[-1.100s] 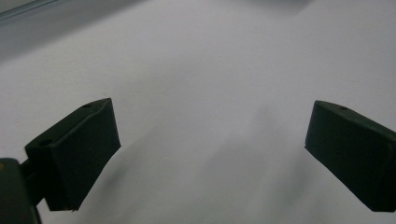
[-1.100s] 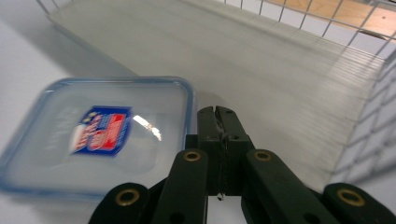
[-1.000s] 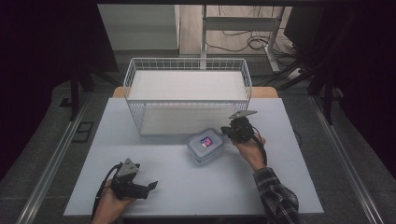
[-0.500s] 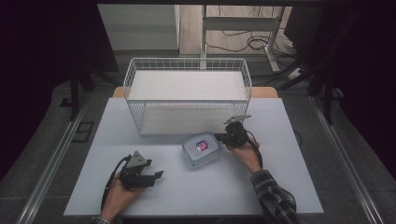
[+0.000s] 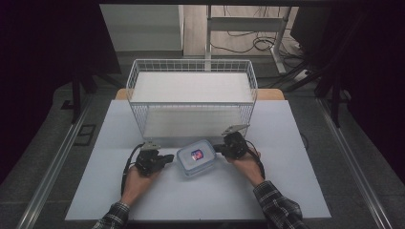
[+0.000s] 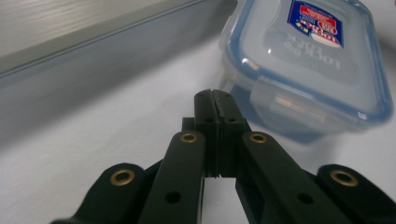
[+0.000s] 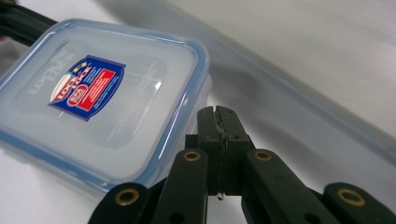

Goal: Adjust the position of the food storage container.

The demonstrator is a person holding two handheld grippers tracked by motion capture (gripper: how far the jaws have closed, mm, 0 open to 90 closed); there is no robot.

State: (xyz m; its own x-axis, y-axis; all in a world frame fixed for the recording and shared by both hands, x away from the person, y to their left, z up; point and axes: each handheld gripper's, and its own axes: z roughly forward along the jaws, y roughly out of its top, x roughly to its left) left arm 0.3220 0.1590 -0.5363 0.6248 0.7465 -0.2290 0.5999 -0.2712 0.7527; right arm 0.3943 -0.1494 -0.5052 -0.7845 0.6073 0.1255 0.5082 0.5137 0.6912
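Black jaws on our left gripper (image 5: 168, 158) have just been closing and now meet with nothing between them; in the left gripper view the tips (image 6: 215, 98) sit just beside the left latch flap of the container (image 6: 303, 65), and we cannot tell whether they touch it. That container (image 5: 196, 158), clear plastic with a blue-rimmed lid and a red and blue label, lies on the white desk (image 5: 286, 143) near the middle of its front half, just in front of the wire basket (image 5: 191, 67) that stands at the desk's back edge. Our right gripper (image 5: 218, 148) is likewise closed on nothing; the right gripper view places its tips (image 7: 217, 116) against or just beside the right side of the lid (image 7: 100, 88).

We judge the work in hand to be pressing or squeezing the container between the two closed tips, perhaps to lift it toward the basket.

Risks from this position:
- Uneven pressure from either side would rotate the container on the smooth desk.
- A tip set on a latch flap could spring it open.
- Smooth plastic walls give narrow tips little hold; the container could slip out and drop during a lift.
- A low lift would catch the basket's front rim.
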